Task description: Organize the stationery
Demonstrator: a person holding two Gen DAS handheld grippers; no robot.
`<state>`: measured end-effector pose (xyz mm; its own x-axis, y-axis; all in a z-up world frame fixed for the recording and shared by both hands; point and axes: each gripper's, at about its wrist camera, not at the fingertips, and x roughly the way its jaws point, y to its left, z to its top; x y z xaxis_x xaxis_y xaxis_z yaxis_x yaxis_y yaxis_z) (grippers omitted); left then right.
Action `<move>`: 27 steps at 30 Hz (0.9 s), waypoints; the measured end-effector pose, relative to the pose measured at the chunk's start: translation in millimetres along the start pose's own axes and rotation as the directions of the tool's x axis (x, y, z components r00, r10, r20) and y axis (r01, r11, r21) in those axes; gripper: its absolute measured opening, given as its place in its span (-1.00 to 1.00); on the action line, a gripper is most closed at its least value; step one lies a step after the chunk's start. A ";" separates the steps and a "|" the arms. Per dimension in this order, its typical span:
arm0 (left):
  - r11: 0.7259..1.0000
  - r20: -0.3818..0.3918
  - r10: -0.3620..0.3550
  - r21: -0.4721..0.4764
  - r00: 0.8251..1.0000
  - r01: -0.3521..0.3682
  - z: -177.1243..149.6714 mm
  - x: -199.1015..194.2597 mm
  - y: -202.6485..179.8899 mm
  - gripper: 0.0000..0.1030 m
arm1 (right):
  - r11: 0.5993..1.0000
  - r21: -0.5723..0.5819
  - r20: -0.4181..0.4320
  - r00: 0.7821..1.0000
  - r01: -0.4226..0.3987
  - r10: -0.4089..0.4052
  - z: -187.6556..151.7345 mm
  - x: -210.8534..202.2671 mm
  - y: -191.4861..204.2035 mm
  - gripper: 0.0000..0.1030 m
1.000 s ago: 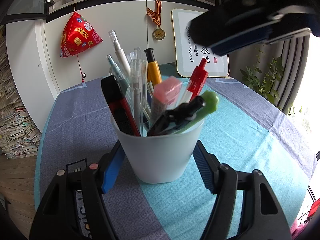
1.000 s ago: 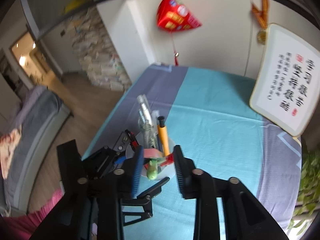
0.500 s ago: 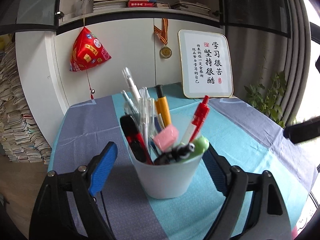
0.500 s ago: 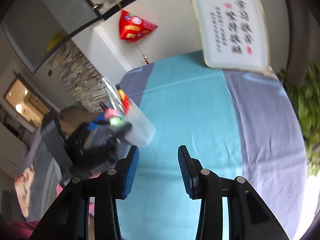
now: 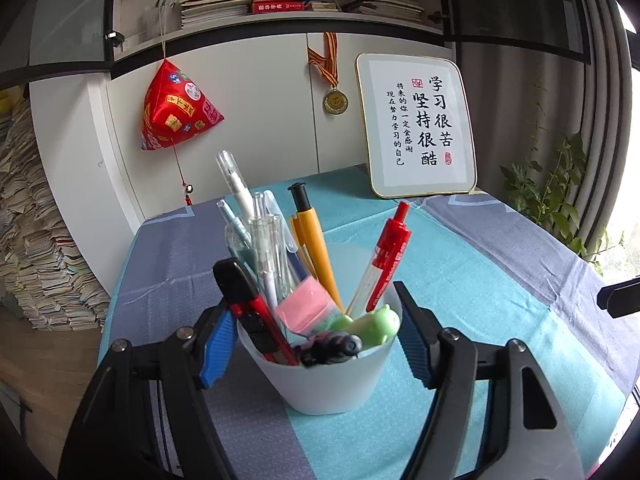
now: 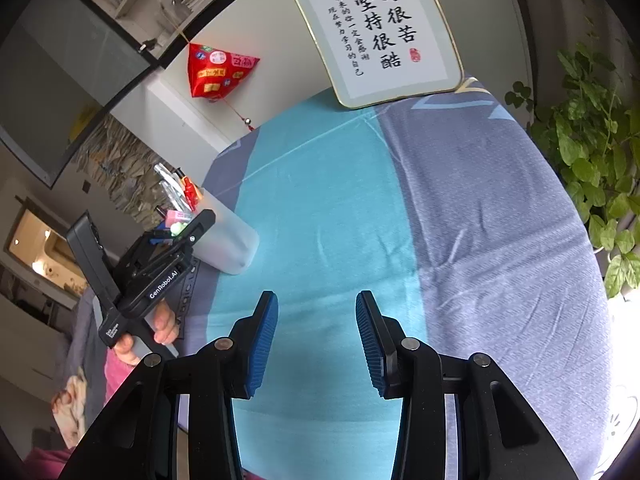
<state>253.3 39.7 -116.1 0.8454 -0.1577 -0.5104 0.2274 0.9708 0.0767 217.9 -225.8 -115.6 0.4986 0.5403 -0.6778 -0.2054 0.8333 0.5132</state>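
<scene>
Comparing with a second ago, the right gripper (image 6: 316,336) is no longer above the white cup (image 5: 324,364): then its jaws were over the pens, now it is out at the right and only its dark tip shows at the right edge of the left wrist view. Its jaws are spread, with nothing between them, only teal cloth below. The left gripper (image 5: 316,344) opened for a moment half a second ago and is again pressed on the sides of the cup, which stands low in the middle of that view on the counter (image 5: 480,264). In the cup stand the orange pen (image 5: 310,236), the red pen (image 5: 386,256), the red and black cutter (image 5: 252,312), the pink eraser (image 5: 306,310) and a green piece (image 5: 376,320). I judge that the sorting is finished and only setting the cup in place remains. For room, the middle and the right of the counter are bare up to the framed calligraphy board (image 5: 416,128) in the upper right. The left edge of the counter is near the cup, and the plant (image 6: 596,152) is beyond the right edge.
</scene>
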 end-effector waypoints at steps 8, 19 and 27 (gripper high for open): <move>0.999 0.015 0.044 0.009 0.999 -0.044 25.5 8.5 -31.4 0.35 | 1.000 -0.026 0.048 0.999 -0.012 0.013 0.9 -13.3 -4.6 -0.21; 0.999 -0.052 0.039 -0.031 0.998 -0.041 38.3 45.5 -66.7 0.36 | 0.982 -0.066 0.136 0.976 0.179 -0.169 3.7 -16.7 -17.3 -0.21; 0.999 -0.058 0.027 -0.030 0.998 -0.029 37.9 41.6 -65.9 0.41 | 0.970 -0.106 0.163 0.966 0.221 -0.202 5.8 -11.0 -2.4 -0.21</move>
<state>291.8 -37.7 -109.9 0.8217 -0.1206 -0.5570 0.1883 0.9799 0.0656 217.8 -234.4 -106.3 0.6604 0.3342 -0.6724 -0.1781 0.9397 0.2921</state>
